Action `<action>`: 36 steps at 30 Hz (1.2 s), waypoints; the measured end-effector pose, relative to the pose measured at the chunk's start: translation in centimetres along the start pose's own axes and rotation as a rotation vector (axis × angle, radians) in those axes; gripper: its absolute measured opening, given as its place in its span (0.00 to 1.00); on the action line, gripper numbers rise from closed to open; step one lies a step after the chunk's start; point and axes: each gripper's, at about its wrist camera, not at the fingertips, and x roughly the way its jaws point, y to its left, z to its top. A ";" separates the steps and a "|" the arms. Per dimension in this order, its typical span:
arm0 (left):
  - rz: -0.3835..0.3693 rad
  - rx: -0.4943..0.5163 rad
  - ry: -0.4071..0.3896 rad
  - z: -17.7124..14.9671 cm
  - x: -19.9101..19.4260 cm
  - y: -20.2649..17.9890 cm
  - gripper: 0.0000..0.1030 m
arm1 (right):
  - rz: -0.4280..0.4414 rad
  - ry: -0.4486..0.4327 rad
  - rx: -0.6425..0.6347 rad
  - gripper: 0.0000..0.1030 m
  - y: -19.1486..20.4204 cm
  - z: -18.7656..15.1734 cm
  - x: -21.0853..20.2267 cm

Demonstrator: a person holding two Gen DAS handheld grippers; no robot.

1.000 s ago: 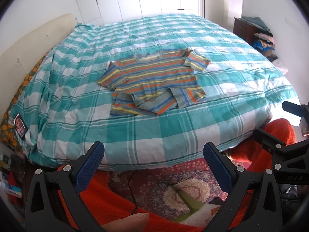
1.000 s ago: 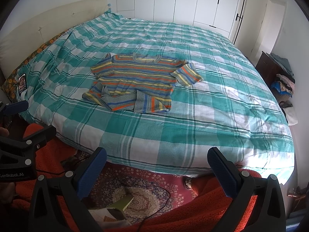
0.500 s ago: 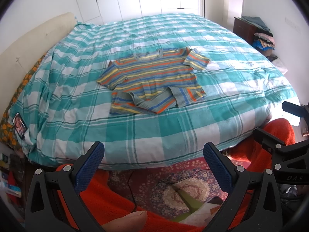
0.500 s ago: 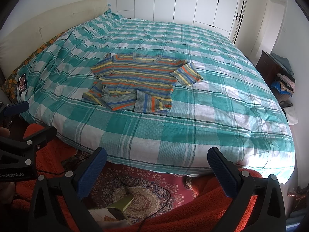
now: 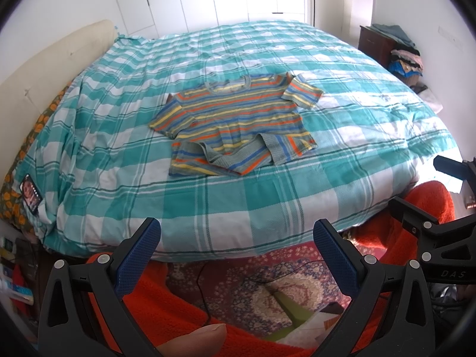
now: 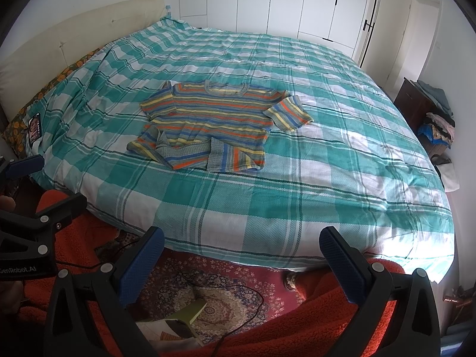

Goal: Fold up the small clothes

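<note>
Striped shirt (image 5: 238, 125) lies on bed (image 5: 342, 184), near centre, hem at 6 o'clock rumpled and flipped over itself.

Left gripper (image 5: 238, 241) and right gripper (image 6: 242, 245): fingers spread wide, empty, both well short of shirt, off bed edge.

Risks, judged:
- bunched hem could get folded in, leaving lumpy fold
- soft knit may stretch or drag with duvet if pinched deep
- sleeve at 2 o'clock may slip out

Containers: none seen.

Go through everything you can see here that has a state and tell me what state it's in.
striped shirt: spread on the bed, hem flipped up, not folded
left gripper: open, empty, short of the bed
right gripper: open, empty, short of the bed
bedspread: spread out, lightly wrinkled
wardrobe doors: shut
</note>
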 end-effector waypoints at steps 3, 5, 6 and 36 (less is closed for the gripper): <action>0.000 0.000 0.002 0.0 0.0 0.0 0.99 | 0.001 0.001 0.001 1.00 0.0 0.0 0.0; -0.002 -0.002 0.005 0.0 0.0 0.0 0.99 | 0.001 0.001 0.001 1.00 0.0 -0.1 0.0; -0.004 -0.005 0.010 -0.1 0.1 0.0 0.99 | 0.000 -0.001 0.001 1.00 0.0 -0.1 0.0; -0.077 -0.061 0.130 0.0 2.9 1.4 0.99 | 0.004 0.021 0.022 1.00 -0.6 0.6 1.2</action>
